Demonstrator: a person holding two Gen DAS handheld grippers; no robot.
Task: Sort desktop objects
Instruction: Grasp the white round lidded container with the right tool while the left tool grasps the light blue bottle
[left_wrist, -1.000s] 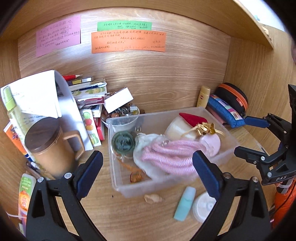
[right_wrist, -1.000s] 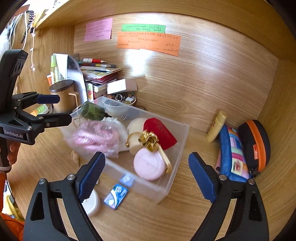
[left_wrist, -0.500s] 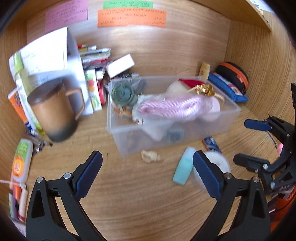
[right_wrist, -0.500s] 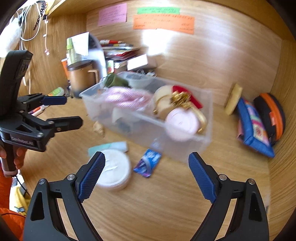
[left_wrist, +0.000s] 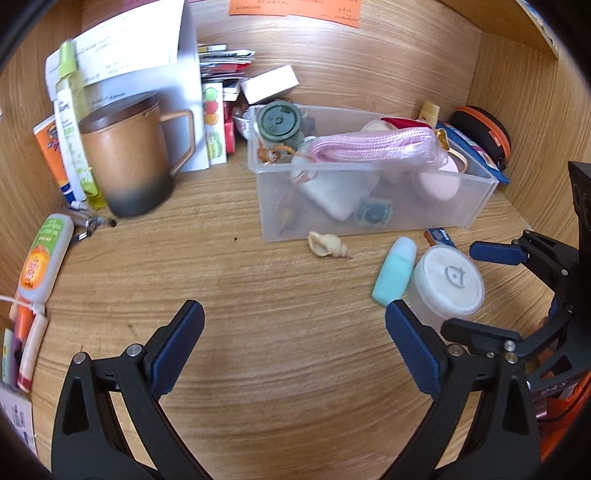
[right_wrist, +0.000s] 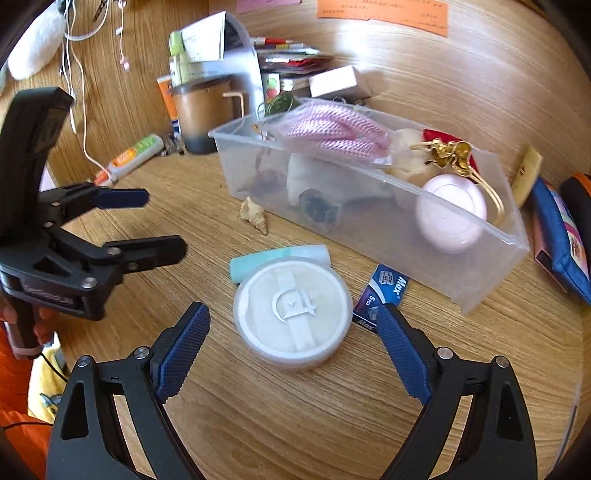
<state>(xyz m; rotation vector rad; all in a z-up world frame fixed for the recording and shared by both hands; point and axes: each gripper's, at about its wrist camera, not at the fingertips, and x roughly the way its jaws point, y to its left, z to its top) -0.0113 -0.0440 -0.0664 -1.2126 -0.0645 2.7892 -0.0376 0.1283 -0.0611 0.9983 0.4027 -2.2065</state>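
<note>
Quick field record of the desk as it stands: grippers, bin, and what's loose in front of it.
right gripper: open, around the round white case, not touching
left gripper: open, over bare desk
clear bin: holds pink cord, pink compact
loose in front: seashell, mint tube, blue packet

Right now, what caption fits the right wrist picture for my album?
Open right gripper hovers over a round white jar beside a clear bin.
</note>
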